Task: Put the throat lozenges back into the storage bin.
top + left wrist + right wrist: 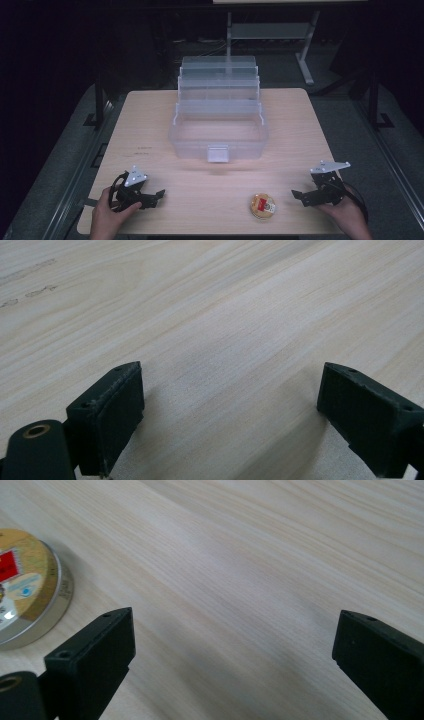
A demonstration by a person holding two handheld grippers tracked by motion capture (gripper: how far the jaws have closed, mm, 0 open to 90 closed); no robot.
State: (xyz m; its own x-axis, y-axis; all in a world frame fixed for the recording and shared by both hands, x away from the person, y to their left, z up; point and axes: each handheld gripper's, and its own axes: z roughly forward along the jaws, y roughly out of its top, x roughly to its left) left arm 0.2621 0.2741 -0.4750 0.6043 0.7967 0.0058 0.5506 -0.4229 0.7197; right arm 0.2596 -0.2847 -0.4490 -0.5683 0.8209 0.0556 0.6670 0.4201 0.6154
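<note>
A: Where's our round tin (263,205)?
B: On the table (210,185), just left of our right gripper (299,196); its jaws stand wide, holding nothing.
A: And our left gripper (156,195)?
B: Wide too, over bare wood.
A: The high view adds the clear tiered box (218,131), apparently empty.

Clear plastic tiered organizer box (218,131) open, mid-table; light wood table (150,125); metal stand (305,55) behind.

Box (218,131) sits mid-table (150,130), toward the far edge; tin (263,205) lies near the front edge, right of centre; left gripper (159,194) front-left; right gripper (295,195) just right of tin.
</note>
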